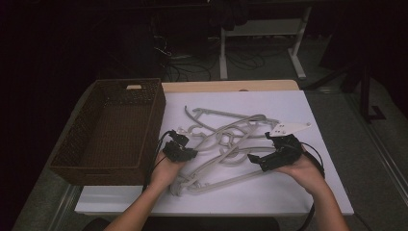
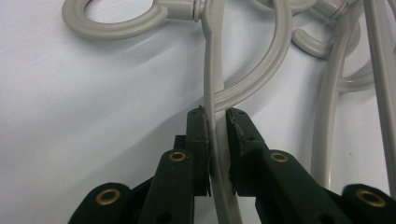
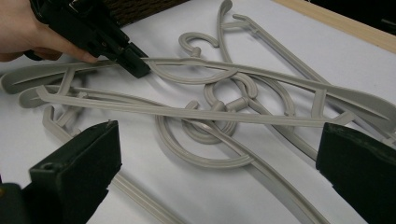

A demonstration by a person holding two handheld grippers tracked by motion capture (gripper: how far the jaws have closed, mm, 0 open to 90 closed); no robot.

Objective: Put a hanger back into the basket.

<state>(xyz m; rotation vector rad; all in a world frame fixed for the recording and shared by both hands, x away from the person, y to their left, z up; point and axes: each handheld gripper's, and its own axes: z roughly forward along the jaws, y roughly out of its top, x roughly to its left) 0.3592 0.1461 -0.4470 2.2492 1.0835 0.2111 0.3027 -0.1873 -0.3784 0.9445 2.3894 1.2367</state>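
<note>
Between the black pads of the left gripper (image 2: pixel 217 128), clamped: one thin flat bar of a grey plastic hanger (image 2: pixel 212 70), ribbed along its curved arm, smooth round hook above. Near the right gripper (image 3: pixel 219 172), jaws spread wide and holding nothing, just short of the tangled hanger pile (image 1: pixel 226 139) on the white tabletop (image 1: pixel 298 192). Left of the pile, close by, a dark woven basket (image 1: pixel 113 130). Hard to count: overlapping hangers.
</note>
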